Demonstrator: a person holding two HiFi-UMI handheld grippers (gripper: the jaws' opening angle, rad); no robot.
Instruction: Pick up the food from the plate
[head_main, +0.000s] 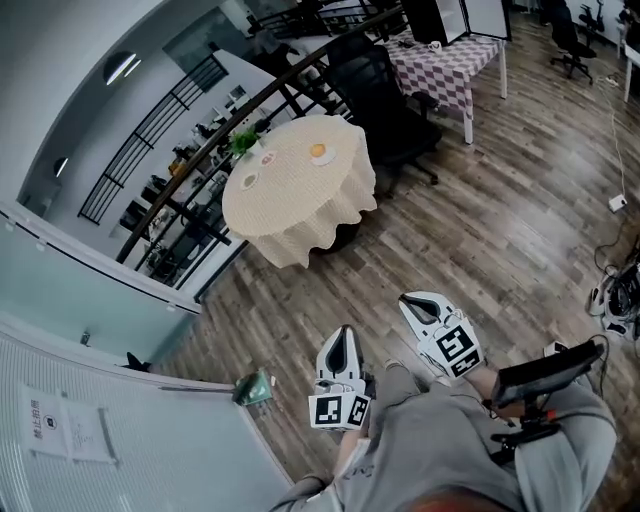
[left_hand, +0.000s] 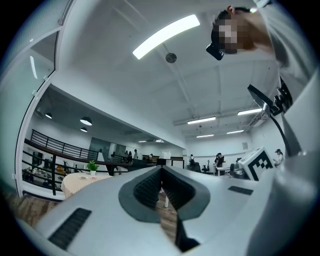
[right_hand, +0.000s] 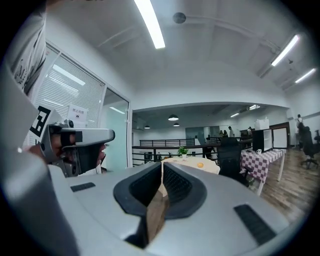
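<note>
I am in the approach step: my left gripper (head_main: 343, 338) and right gripper (head_main: 412, 306) are both closed and empty, well short of the round table (head_main: 298, 212), where the orange food (head_main: 318, 151) sits on its plate (head_main: 328, 158), so next I need to walk closer and open the jaws

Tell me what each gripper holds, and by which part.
Nothing. The left gripper and right gripper are both shut and empty; the food sits on the distant table.
</note>
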